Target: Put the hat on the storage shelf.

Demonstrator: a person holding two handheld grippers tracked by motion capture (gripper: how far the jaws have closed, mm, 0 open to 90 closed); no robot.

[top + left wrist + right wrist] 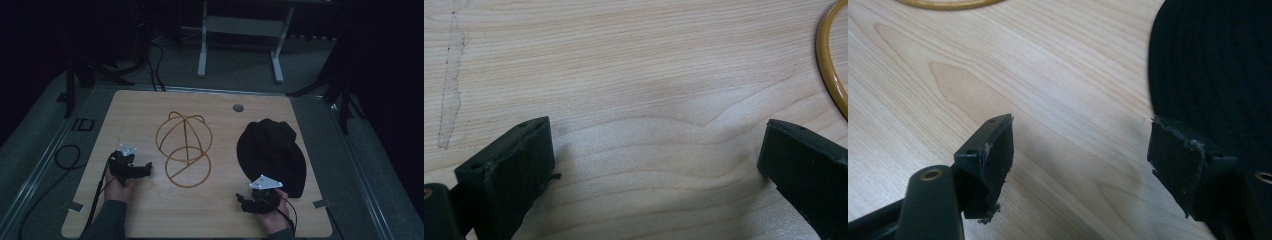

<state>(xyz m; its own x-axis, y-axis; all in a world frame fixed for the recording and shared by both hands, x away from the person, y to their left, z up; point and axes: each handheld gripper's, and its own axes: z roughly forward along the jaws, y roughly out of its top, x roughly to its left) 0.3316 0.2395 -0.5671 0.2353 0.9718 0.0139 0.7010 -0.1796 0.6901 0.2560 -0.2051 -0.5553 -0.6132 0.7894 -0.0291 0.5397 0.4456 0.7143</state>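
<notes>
**On a wooden table, two grippers rest either side of a wire hat stand**

At centre, the gold wire stand (183,148) sits on the table (140,112), a black hat (271,150) lying to its right. The left gripper (145,169) and right gripper (241,201) both rest low, jaws spread wide, holding nothing.

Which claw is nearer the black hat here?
Right. The right claw sits at the near edge of the hat, open, with one jaw beside the brim. The left claw is across the table, past the wire stand, also open.
</notes>
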